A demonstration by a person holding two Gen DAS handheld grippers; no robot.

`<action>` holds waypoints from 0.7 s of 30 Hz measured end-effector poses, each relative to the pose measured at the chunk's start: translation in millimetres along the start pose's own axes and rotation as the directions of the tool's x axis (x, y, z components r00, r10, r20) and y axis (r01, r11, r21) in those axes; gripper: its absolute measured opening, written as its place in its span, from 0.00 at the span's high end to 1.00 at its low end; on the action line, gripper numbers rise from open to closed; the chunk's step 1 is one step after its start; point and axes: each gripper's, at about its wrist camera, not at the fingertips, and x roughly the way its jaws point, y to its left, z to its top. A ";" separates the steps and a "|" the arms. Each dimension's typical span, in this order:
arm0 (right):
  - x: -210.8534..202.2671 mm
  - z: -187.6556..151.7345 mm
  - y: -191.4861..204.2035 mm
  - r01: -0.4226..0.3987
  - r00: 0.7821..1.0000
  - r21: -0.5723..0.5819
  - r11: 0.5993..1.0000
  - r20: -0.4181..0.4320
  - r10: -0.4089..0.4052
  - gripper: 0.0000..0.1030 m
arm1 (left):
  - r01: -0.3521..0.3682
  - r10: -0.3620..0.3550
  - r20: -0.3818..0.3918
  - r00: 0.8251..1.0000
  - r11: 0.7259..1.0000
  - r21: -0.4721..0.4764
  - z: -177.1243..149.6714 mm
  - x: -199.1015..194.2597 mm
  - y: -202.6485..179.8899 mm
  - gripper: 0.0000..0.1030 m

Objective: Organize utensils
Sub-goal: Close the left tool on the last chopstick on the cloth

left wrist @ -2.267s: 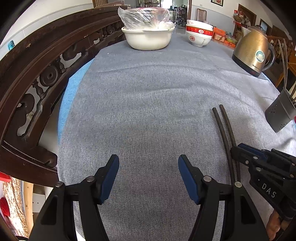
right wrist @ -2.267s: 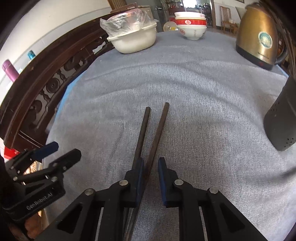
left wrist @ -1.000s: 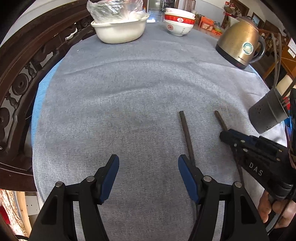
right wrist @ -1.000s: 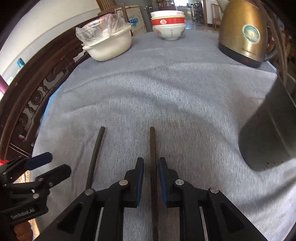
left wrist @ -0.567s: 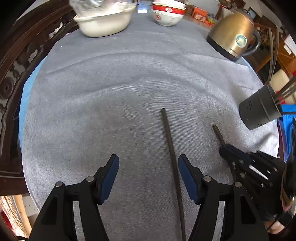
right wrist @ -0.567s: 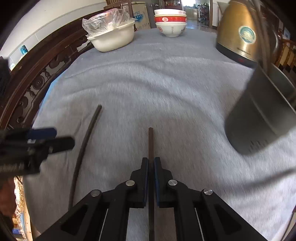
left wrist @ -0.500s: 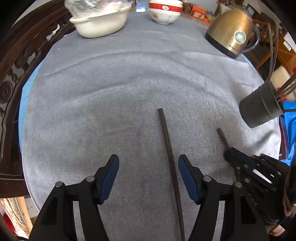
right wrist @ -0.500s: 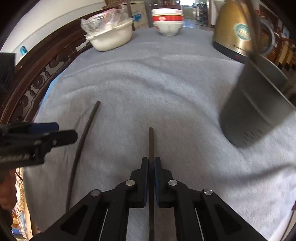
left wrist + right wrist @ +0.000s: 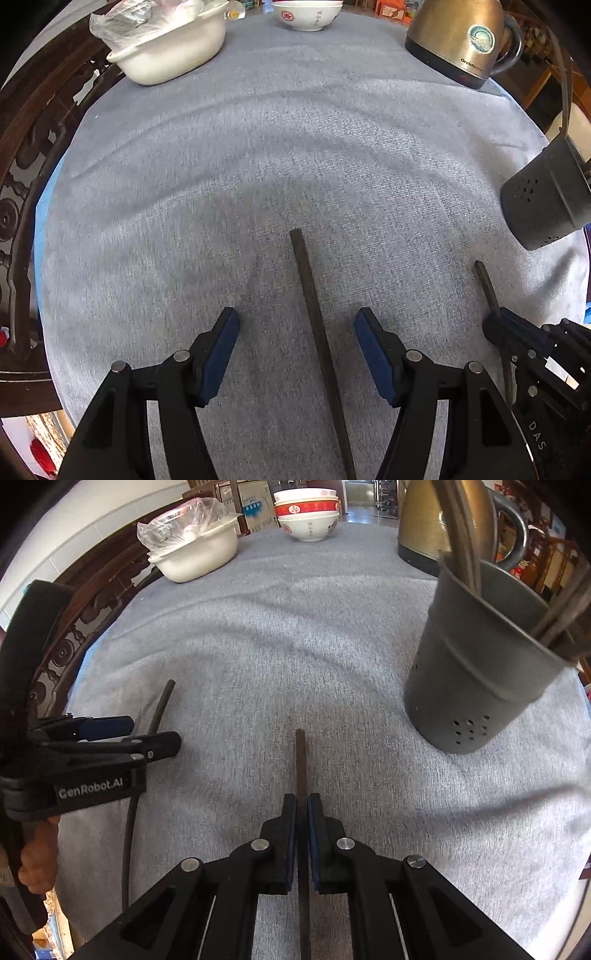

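Right wrist view looks over a grey tablecloth that covers the whole table, with a carved dark wooden chair back along its left edge. At the far side stand a brass-coloured kettle, a white basin holding a clear plastic bag, and a stack of red-banded bowls. Nearer, on the right, a dark grey perforated utensil holder stands with several dark chopsticks leaning out of its mouth. The right gripper has its jaws pressed together on one dark chopstick, whose tip juts forward over the cloth, apart from the holder. The left gripper hangs with its blue pads spread wide on either side of the other chopstick, which lies flat on the cloth between them and touches neither pad. From the left wrist view the clamped chopstick shows well to the right of the loose one, just below the holder
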 end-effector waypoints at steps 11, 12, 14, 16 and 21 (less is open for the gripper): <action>1.9 9.3 7.1 -0.016 0.999 -0.007 1.000 0.034 0.016 0.93 | 0.018 -0.020 0.049 0.999 0.998 0.059 11.6 3.6 -25.6 0.90; -0.6 8.5 6.6 -0.015 0.999 -0.003 1.000 0.042 0.015 0.93 | 0.015 -0.018 0.050 0.999 0.998 0.060 11.8 3.4 -26.9 0.90; -9.6 7.8 6.3 -0.032 0.997 0.000 0.999 0.075 0.032 0.93 | 0.014 -0.017 0.059 0.998 0.998 0.054 10.7 1.8 -29.1 0.90; -23.2 7.5 6.8 -0.043 0.992 -0.004 0.999 0.121 0.043 0.93 | 0.014 -0.019 0.087 0.996 0.999 0.052 7.2 -6.8 -27.8 0.91; -59.5 9.4 8.5 -0.069 0.968 -0.005 0.998 0.240 0.068 0.94 | 0.007 -0.014 0.173 0.985 0.999 0.041 -0.3 -40.6 -27.2 0.92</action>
